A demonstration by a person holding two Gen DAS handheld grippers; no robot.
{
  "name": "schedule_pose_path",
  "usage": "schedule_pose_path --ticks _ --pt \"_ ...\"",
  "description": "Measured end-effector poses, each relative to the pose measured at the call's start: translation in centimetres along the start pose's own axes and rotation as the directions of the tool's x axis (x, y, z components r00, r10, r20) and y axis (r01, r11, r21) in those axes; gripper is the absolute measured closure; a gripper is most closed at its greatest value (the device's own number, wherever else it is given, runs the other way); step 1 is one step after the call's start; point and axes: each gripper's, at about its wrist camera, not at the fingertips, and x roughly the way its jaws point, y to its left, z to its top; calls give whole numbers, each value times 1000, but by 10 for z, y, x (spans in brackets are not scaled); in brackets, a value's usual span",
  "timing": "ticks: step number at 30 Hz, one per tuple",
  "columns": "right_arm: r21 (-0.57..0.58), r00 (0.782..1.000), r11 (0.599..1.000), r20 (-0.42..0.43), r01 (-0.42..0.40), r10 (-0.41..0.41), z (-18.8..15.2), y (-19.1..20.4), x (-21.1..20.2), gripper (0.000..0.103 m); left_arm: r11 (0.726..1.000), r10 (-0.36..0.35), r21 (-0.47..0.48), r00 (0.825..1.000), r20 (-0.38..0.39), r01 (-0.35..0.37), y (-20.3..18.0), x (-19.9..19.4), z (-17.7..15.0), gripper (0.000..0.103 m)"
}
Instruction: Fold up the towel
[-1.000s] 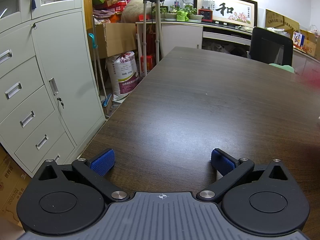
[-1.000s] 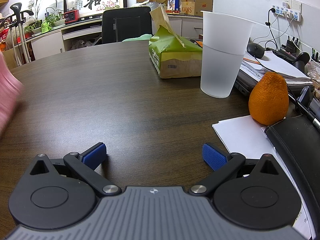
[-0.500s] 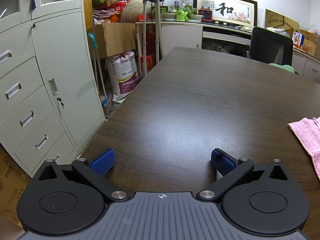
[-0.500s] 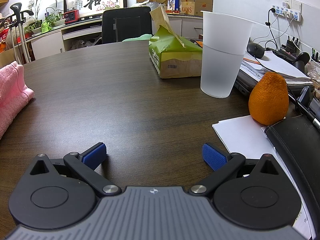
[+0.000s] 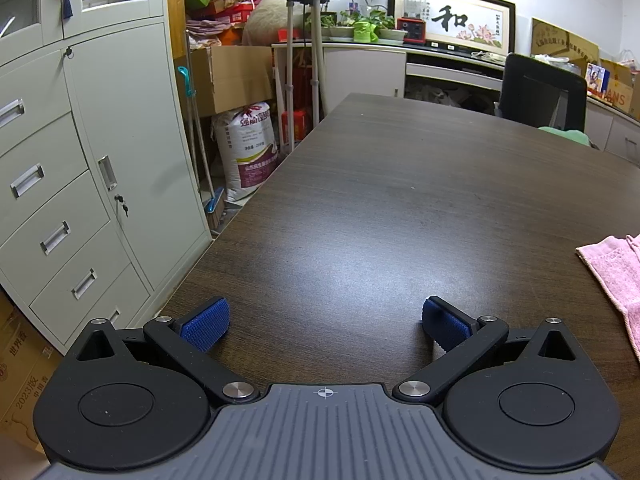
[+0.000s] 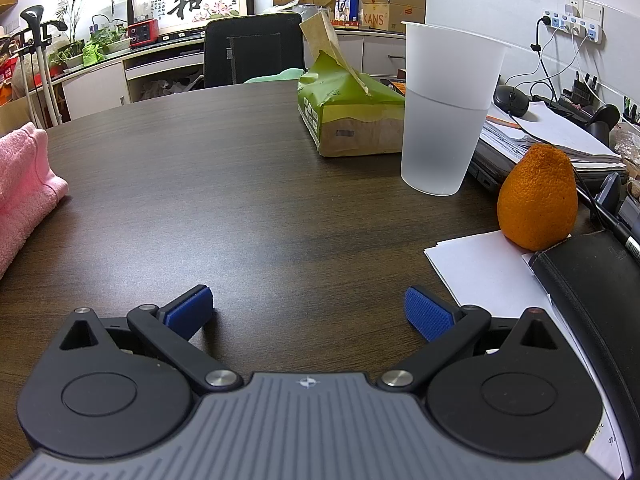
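Observation:
A pink towel (image 5: 616, 272) lies on the dark wooden table (image 5: 400, 200), cut off at the right edge of the left wrist view. The same towel (image 6: 20, 184) shows bunched at the left edge of the right wrist view. My left gripper (image 5: 325, 322) rests low over the table near its left edge, open, nothing between its blue pads. My right gripper (image 6: 308, 312) is also open and empty, to the right of the towel. Both grippers stand apart from the towel, one on each side.
Right of my right gripper lie white paper sheets (image 6: 480, 268), a black case (image 6: 592, 280), an orange (image 6: 538, 200), a frosted plastic cup (image 6: 444, 112) and a green tissue pack (image 6: 348, 116). A black chair (image 6: 252, 52) stands at the far side. Grey cabinets (image 5: 80, 160) stand beyond the table's left edge.
The pink towel, a blur at the frame edges a second ago, has come down onto the table between the grippers and now lies still. Neither gripper has moved.

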Motion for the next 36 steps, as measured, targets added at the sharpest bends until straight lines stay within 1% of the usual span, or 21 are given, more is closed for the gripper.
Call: schedule_pose_path --ticks 18,27,36 --pt "3 1000 1000 0 3 -3 -1 0 -1 0 1000 0 0 1000 0 0 0 0 0 0" --pt "7 1000 1000 -14 13 -13 0 2 -3 0 1000 0 0 1000 0 0 0 0 0 0" --pt "63 997 995 -27 73 -71 1 10 -4 0 1000 0 0 1000 0 0 0 0 0 0"
